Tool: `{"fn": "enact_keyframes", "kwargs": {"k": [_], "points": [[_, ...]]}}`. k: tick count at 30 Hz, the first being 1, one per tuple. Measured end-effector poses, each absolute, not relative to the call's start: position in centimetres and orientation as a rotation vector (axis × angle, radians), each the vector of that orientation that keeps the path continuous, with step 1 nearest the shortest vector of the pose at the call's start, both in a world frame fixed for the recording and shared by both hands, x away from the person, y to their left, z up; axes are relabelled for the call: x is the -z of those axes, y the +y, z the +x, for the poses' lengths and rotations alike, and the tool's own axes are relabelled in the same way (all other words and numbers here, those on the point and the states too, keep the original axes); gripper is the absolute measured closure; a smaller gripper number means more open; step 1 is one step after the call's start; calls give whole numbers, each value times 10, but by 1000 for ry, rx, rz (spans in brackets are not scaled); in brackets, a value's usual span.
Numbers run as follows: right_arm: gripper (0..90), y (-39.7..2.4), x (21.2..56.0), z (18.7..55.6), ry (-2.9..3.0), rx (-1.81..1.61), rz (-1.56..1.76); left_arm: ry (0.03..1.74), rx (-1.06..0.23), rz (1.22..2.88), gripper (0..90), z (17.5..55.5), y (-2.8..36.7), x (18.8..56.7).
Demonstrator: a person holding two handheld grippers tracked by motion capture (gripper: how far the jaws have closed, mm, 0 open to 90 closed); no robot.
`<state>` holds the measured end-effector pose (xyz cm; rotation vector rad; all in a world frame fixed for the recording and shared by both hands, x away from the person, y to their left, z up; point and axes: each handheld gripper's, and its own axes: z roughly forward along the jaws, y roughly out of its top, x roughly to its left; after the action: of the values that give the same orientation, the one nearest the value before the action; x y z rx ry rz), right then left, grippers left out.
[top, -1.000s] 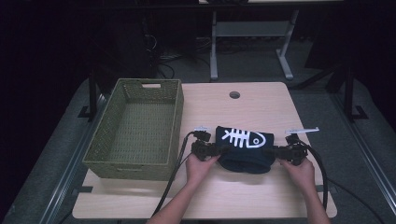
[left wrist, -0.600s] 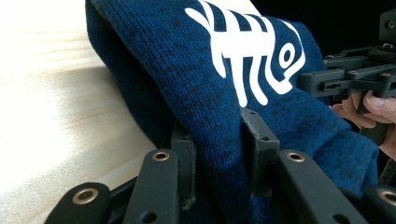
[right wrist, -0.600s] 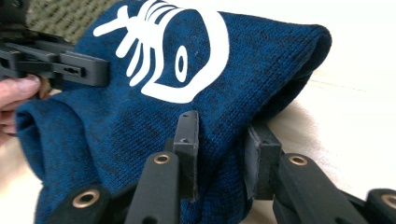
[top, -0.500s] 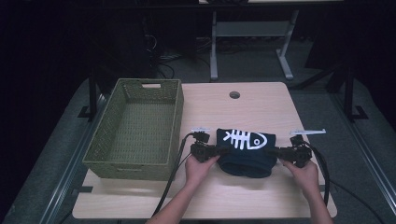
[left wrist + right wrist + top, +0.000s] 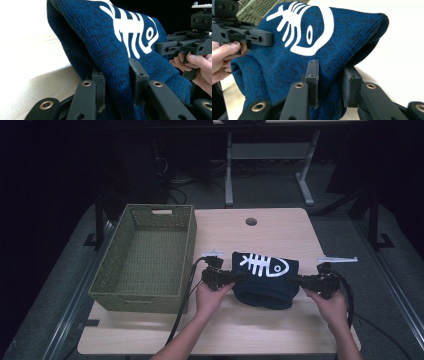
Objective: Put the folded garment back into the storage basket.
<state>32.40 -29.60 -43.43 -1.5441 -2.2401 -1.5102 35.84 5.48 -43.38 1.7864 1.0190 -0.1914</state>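
Both tongs are clenched on the same thing, a folded dark blue knitted sweater (image 5: 267,282) with a white fish skeleton picture (image 5: 263,265) on it. Their jaws have just been closing, and the knit is pinched between the pads.

On the left, the black left gripper (image 5: 235,278) bites the sweater's left end. In the left gripper view, its two black pads (image 5: 137,81) squeeze a thick fold of blue knit (the wool bulges out above them). On the right, the black right gripper (image 5: 300,281) bites the sweater's right end. In the right gripper view, its pads (image 5: 312,80) press on a fold of the same wool, and the white fish head with its round eye sits just above them.

A hand holds each gripper. The left hand (image 5: 210,296) and the right hand (image 5: 330,307) come in from the near edge of the table. Black cables trail back from both grippers toward the person.

The sweater hangs stretched between the two grippers, and its middle sags down (whether it touches the wood is hard to tell). It is over the near right part of the light wooden table (image 5: 280,227).

A big green woven basket (image 5: 145,257) with straight sides stands on the left part of the table, just beside the left gripper. A small round hole (image 5: 251,221) sits in the table top at the far side.
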Motion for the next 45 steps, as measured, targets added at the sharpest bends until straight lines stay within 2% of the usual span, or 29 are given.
{"fn": "enact_keyframes", "kwargs": {"k": [19, 45], "points": [[712, -287, 399, 324, -2206, 1597, -1458, 974, 123, 1775, 706, 352, 70, 391], [719, -255, 360, 333, -2200, 1641, -1365, 971, 92, 1764, 707, 356, 106, 356]]}}
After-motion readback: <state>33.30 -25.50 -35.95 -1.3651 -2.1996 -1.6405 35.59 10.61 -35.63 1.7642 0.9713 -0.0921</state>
